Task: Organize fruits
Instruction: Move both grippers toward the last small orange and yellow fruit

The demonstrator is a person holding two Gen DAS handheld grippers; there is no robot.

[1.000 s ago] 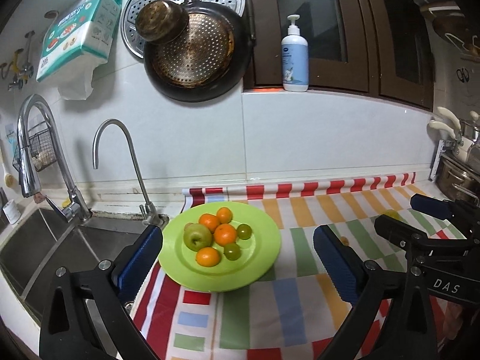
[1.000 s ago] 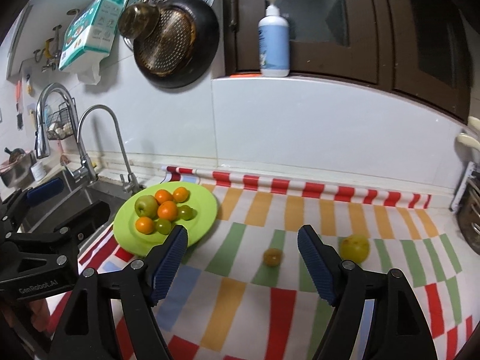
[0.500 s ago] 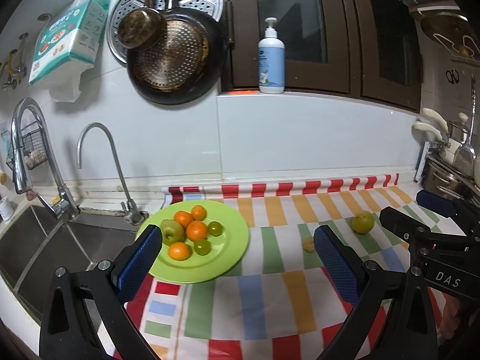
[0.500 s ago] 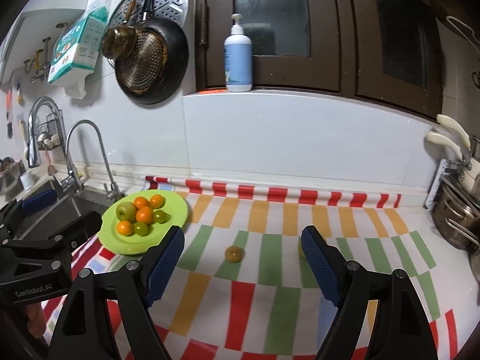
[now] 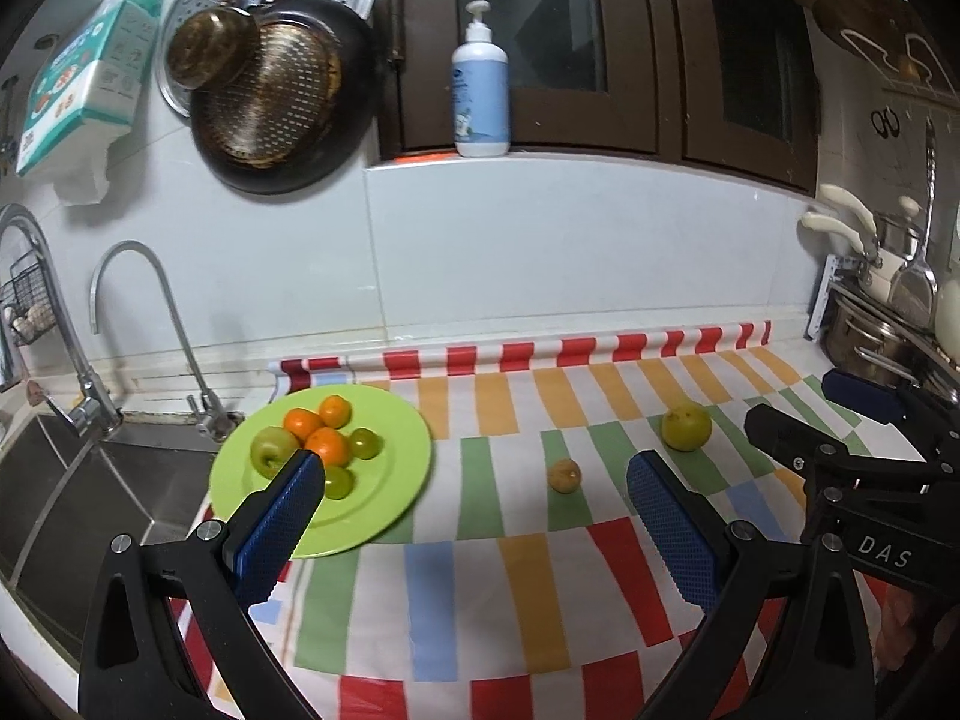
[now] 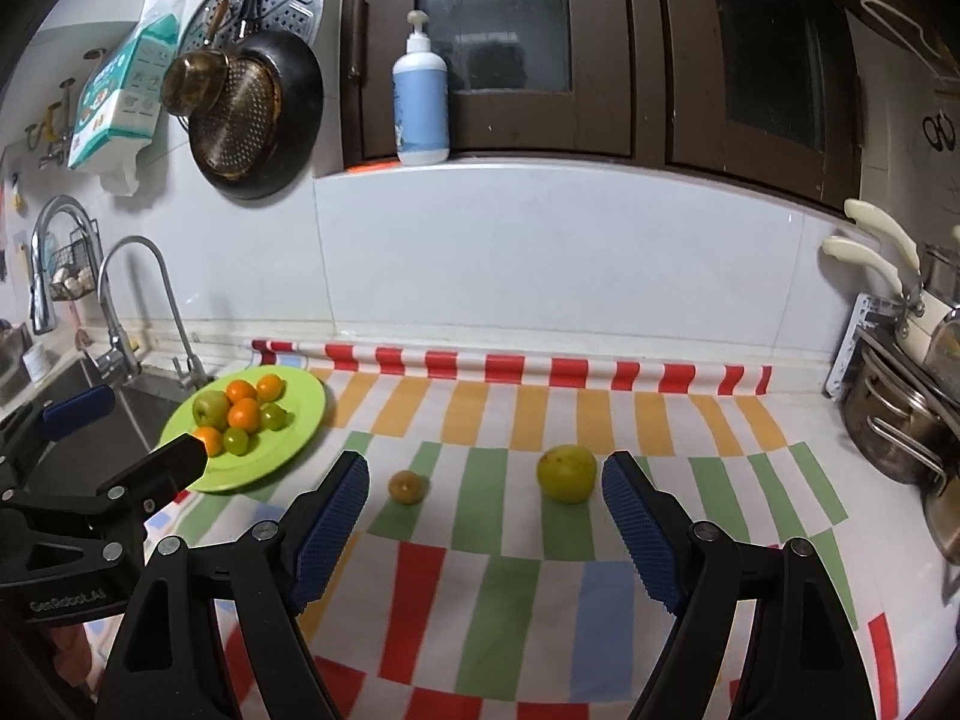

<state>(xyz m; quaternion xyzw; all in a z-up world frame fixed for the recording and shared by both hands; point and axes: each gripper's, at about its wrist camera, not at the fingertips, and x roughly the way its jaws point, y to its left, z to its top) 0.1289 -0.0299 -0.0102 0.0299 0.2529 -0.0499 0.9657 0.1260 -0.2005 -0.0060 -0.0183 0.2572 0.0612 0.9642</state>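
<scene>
A lime green plate (image 5: 384, 480) (image 6: 300, 414) holds a green apple (image 5: 270, 449), several oranges and green grapes, beside the sink. A yellow-green fruit (image 5: 686, 427) (image 6: 566, 473) and a small brownish-orange fruit (image 5: 564, 474) (image 6: 407, 486) lie loose on the striped cloth. My left gripper (image 5: 474, 525) is open and empty, above the cloth just right of the plate. My right gripper (image 6: 483, 525) is open and empty, with both loose fruits lying ahead between its fingers.
A sink (image 5: 72, 498) with two taps is at the left. Steel pots (image 6: 900, 420) stand at the right edge. A pan (image 5: 276, 102) hangs on the wall and a soap bottle (image 5: 480, 96) stands on the ledge. The striped cloth (image 5: 510, 570) covers the counter.
Both grippers have swung to the right, away from the plate. The two loose fruits have come into the middle of both views. Both grippers stay open.
</scene>
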